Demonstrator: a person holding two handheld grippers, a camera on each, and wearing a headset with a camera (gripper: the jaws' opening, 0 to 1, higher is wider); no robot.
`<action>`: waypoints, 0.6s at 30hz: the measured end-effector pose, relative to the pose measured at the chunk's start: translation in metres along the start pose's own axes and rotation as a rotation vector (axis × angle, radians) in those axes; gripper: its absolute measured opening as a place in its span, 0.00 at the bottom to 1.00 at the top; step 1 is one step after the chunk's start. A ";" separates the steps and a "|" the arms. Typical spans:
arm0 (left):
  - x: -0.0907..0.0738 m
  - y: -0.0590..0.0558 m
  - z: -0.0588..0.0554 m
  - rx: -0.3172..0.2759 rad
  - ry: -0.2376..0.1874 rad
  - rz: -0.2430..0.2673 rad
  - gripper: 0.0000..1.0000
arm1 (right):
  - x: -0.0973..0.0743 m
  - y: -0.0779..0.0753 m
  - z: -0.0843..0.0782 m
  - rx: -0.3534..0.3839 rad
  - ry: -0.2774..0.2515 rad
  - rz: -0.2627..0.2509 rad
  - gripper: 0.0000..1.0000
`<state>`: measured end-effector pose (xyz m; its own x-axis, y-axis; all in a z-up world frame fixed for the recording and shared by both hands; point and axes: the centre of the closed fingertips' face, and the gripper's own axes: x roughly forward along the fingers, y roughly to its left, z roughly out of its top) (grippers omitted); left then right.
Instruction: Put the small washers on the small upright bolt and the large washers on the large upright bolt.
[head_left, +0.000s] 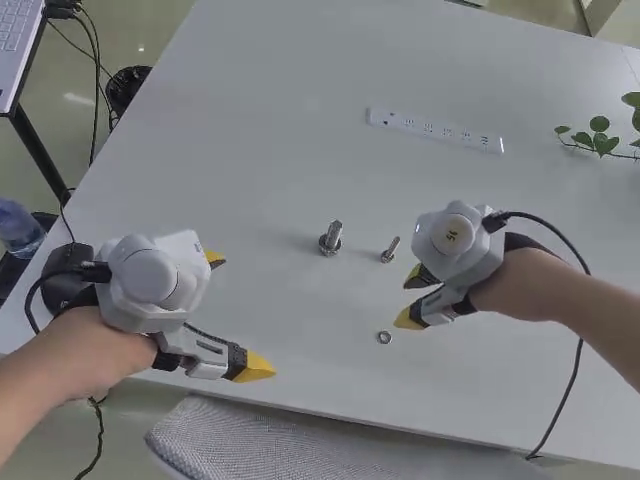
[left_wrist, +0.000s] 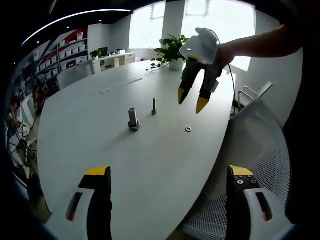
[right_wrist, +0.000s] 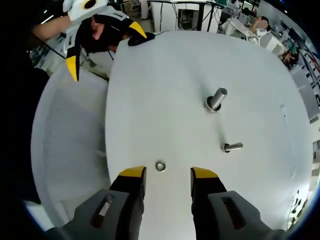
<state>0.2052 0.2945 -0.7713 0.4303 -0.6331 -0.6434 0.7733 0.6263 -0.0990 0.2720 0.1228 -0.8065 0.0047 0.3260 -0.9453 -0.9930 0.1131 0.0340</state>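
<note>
On the white table (head_left: 250, 150) the large bolt (head_left: 331, 238) stands upright with a washer around its base, and the small bolt (head_left: 390, 250) stands just to its right. A small washer (head_left: 384, 337) lies flat near the front edge. My right gripper (head_left: 411, 300) hovers open just right of this washer. In the right gripper view the washer (right_wrist: 160, 166) sits just ahead of the gap in that gripper (right_wrist: 168, 172). My left gripper (head_left: 235, 313) is open at the front left, holding nothing; in the left gripper view it (left_wrist: 169, 172) faces the large bolt (left_wrist: 133, 119), the small bolt (left_wrist: 154, 106) and the washer (left_wrist: 188, 130).
A white power strip (head_left: 435, 131) lies behind the bolts. A leafy plant (head_left: 600, 135) reaches in at the right edge. A black box (head_left: 65, 280) with cables sits at the table's left edge. A mesh chair (head_left: 260, 450) stands below the front edge.
</note>
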 end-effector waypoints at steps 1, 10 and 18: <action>0.000 0.001 0.001 0.005 -0.005 0.003 0.97 | 0.001 0.002 -0.001 0.009 -0.006 0.003 0.37; 0.000 0.001 -0.008 0.005 0.027 -0.001 0.99 | 0.009 0.017 -0.005 0.050 -0.054 0.015 0.39; 0.000 0.002 -0.010 0.005 0.030 0.008 0.99 | 0.021 0.016 -0.007 0.061 -0.080 -0.014 0.39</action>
<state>0.2017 0.3005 -0.7789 0.4225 -0.6140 -0.6667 0.7721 0.6291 -0.0899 0.2549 0.1246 -0.8277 0.0305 0.3979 -0.9169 -0.9838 0.1740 0.0428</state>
